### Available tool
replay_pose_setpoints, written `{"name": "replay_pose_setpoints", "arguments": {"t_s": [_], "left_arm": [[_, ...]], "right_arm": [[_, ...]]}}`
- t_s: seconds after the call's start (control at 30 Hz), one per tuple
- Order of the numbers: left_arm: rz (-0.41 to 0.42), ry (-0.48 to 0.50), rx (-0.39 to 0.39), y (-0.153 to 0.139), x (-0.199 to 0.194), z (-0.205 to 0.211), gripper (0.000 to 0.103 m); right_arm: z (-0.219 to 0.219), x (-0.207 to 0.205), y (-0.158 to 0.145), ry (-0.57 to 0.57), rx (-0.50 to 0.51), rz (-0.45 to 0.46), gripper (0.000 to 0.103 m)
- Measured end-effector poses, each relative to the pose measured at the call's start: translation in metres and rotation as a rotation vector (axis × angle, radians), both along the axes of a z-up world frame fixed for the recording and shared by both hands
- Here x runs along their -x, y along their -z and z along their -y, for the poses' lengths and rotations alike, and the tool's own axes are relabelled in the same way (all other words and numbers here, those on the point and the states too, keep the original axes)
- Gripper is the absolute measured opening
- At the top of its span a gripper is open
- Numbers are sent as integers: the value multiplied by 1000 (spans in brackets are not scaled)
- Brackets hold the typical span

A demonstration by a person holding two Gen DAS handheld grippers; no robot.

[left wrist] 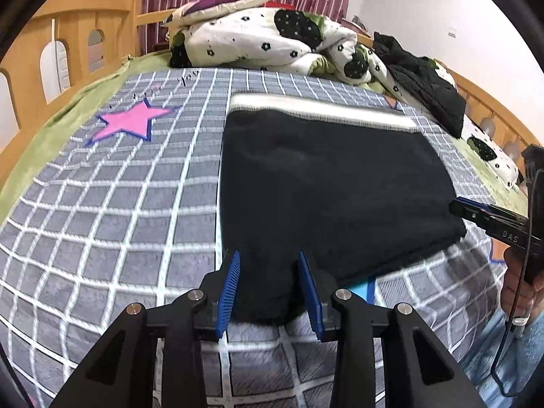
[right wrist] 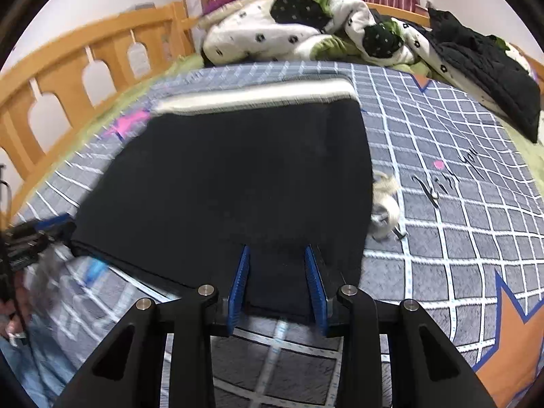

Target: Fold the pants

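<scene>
**Pants nearly folded, a bit nervous about the near edge**

Closest to me, my left gripper and right gripper each sit narrow, with the near hem of the black fleece pants between the blue pads. I can't tell if they really pinch it. The pants lie folded on the grey checked blanket, white waistband farthest off. If one side slips loose, that edge could flop crooked.
</scene>
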State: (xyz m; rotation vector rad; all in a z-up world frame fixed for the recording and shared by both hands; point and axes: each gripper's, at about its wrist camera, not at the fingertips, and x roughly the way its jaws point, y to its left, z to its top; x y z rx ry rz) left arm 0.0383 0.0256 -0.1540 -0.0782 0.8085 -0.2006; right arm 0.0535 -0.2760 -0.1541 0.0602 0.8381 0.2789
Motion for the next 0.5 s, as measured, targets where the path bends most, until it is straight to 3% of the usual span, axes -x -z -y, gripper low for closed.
{"name": "replay_pose_setpoints", "arguments": {"t_s": [0.17, 0.33, 0.5], "left_arm": [[20, -2, -35, -29, -34, 13, 34], [56, 13, -56, -50, -76, 26, 34], [69, -2, -75, -47, -121, 35, 34]], "right_arm": [[-7, -15, -34, 20, 12, 110, 35], [-13, -62, -68, 24, 57, 148, 35], [-13, -110, -81, 25, 104, 188, 35]]}}
